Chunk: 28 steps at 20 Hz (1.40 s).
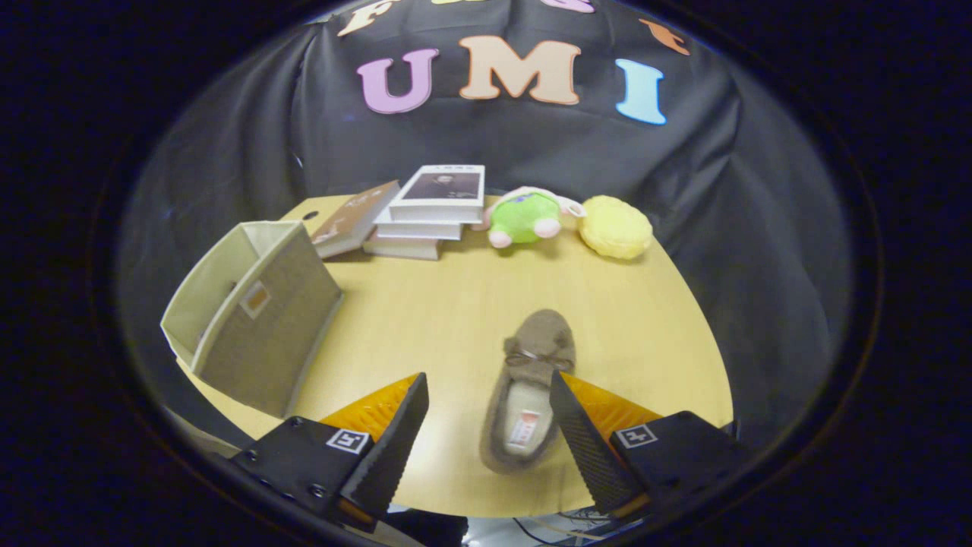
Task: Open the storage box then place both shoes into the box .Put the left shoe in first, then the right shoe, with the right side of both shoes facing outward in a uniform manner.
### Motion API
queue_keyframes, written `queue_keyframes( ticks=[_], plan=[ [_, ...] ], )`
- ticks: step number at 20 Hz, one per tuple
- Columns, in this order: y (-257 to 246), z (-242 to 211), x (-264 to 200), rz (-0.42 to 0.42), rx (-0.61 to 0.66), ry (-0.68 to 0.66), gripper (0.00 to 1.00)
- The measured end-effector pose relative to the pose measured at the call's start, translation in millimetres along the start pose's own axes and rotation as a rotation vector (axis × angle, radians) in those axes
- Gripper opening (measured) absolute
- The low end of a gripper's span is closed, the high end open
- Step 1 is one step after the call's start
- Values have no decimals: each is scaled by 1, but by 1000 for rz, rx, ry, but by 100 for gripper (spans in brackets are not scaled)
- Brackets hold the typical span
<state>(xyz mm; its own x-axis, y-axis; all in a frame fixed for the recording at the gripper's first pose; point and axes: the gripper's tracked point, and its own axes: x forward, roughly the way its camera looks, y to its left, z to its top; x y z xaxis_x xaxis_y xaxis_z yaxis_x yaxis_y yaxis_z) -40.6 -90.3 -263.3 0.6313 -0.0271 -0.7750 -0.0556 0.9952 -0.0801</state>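
Spread fingers (490, 399) hover over slipper (529, 391).

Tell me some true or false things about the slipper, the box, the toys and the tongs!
1. The tongs are open, and the slipper lies between their fingers, close to the right one. True.
2. The slipper is already inside the storage box. False: it lies on the table, right of the box.
3. The box lies on its side on the table. True.
4. A green plush toy and a yellow plush toy sit beyond the slipper, near the far edge. True.
5. The books are stacked on top of the box. False: they rest on the table beyond it.
6. Two slippers are on the table. False: one slipper is in view.
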Motion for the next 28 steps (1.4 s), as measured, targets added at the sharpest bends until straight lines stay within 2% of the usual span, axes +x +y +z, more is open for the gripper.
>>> queue_keyframes(
  ticks=[3, 6, 12, 16, 19, 24, 27, 28],
  plan=[
    [-22, -19, 19, -17, 10, 40, 99],
    [-42, -40, 40, -30, 15, 90, 92],
    [-62, -63, 76, -11, 138, 185, 79],
    [-62, -69, 86, 25, 181, 245, 46],
    [-61, -73, 89, 26, 191, 290, 46],
    [-63, -71, 94, -35, 233, 303, 13],
    [-63, -69, 83, -55, 305, 296, 4],
    [-61, -70, 81, -56, 327, 301, 4]
  ],
)
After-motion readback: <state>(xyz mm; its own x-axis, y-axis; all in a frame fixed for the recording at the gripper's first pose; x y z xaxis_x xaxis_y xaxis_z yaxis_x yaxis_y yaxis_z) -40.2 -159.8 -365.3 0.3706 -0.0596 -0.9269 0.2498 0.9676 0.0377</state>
